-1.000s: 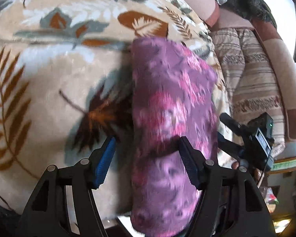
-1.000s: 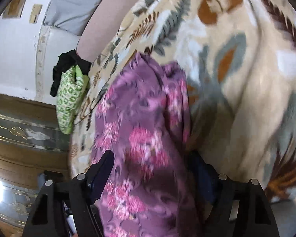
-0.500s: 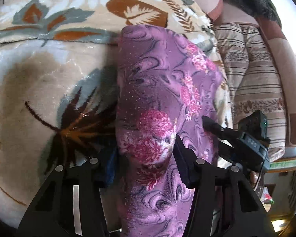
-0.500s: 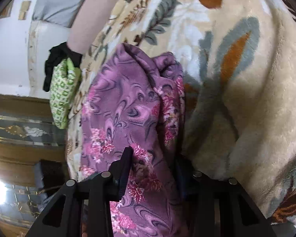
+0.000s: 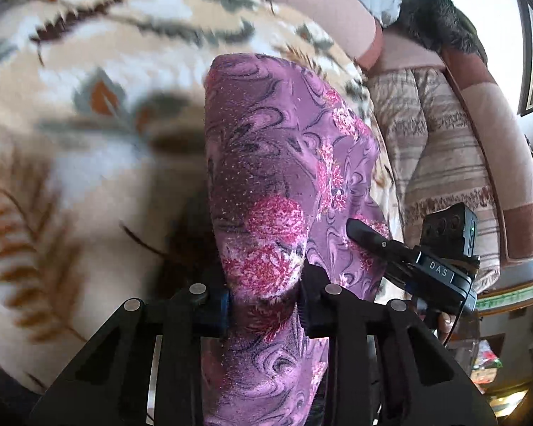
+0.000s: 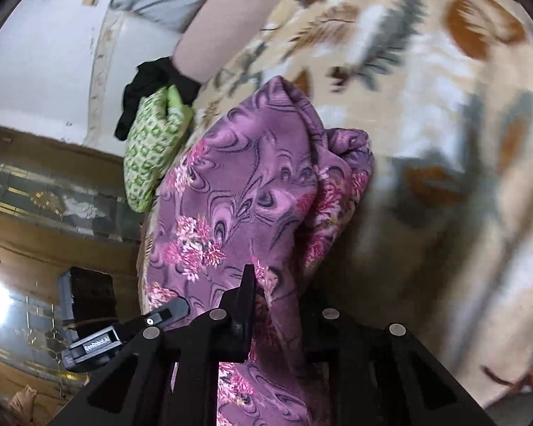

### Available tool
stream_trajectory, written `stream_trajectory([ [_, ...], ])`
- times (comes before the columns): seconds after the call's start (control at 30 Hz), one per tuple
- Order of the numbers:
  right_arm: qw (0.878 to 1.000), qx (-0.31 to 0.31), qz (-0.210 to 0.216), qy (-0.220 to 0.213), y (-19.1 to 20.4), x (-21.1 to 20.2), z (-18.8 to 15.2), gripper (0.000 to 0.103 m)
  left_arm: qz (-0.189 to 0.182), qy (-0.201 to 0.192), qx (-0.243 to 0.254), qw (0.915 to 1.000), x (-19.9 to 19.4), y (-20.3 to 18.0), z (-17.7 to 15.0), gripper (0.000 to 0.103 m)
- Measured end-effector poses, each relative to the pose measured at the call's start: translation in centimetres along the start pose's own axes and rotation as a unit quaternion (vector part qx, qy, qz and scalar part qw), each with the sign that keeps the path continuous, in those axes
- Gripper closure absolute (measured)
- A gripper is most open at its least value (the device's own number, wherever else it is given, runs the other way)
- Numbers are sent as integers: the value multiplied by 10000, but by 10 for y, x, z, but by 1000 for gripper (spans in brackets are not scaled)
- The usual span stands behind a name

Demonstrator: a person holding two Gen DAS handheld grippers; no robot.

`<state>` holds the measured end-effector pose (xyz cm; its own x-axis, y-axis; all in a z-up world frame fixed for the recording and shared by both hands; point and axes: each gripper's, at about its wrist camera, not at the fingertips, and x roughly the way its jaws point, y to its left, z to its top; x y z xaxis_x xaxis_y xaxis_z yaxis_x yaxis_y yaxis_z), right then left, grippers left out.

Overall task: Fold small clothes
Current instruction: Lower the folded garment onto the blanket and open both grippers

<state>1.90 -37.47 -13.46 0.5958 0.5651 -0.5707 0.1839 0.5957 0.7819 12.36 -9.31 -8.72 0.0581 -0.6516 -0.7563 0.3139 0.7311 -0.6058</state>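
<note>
Both the left gripper (image 5: 264, 303) and the right gripper (image 6: 275, 305), jaws just closing, clamp the purple floral garment (image 5: 284, 163) above the blanket (image 5: 89, 177); folding is barely begun; green and black clothes (image 6: 152, 142) wait.

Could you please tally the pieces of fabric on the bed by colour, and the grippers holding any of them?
Purple floral cloth: 1
Green patterned cloth: 1
Black cloth: 1
Leaf-print blanket: 1
Grippers closed on the purple cloth: 2, the left gripper and the right gripper
Total: 6
</note>
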Motion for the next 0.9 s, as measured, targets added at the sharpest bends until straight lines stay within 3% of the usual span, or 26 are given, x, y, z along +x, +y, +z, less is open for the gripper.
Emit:
stream_trajectory([
  [0.3, 9994, -75, 338, 68, 50, 77, 67, 85, 139, -274, -55, 9995, -27, 44, 99, 75],
  [0.37, 9992, -232, 277, 154, 50, 98, 80, 83, 157, -263, -116, 9995, -23, 61, 110, 66],
  [0.4, 9992, -183, 205, 295, 45, 107, 82, 83, 338, -255, -196, 9989, -18, 74, 113, 62],
  [0.5, 9968, -65, -432, 663, 27, 130, 79, 79, 1072, -56, -780, 9912, -3, 124, 100, 51],
  [0.53, 9968, -38, -460, 658, 26, 129, 74, 79, 819, 50, -938, 9922, -3, 138, 91, 43],
  [0.57, 9971, -44, -398, 647, 27, 125, 68, 78, 566, 46, -1113, 9922, -10, 147, 80, 43],
  [0.6, 9974, -91, -365, 621, 31, 117, 58, 69, 447, 11, -1206, 9917, -18, 151, 71, 43],
  [0.63, 9977, -195, -429, 481, 36, 103, 43, 49, 372, -79, -1246, 9915, -29, 152, 61, 43],
  [0.7, 9977, -414, -483, 220, 42, 85, 19, 37, 357, -219, -1152, 9925, -44, 146, 43, 42],
  [0.8, 9976, -439, -514, 179, 36, 77, -15, 37, 481, -271, -905, 9944, -49, 139, 11, 42],
  [0.9, 9970, -420, -640, 80, 20, 85, -36, 48, 832, -272, -603, 9943, -42, 129, 1, 42],
])
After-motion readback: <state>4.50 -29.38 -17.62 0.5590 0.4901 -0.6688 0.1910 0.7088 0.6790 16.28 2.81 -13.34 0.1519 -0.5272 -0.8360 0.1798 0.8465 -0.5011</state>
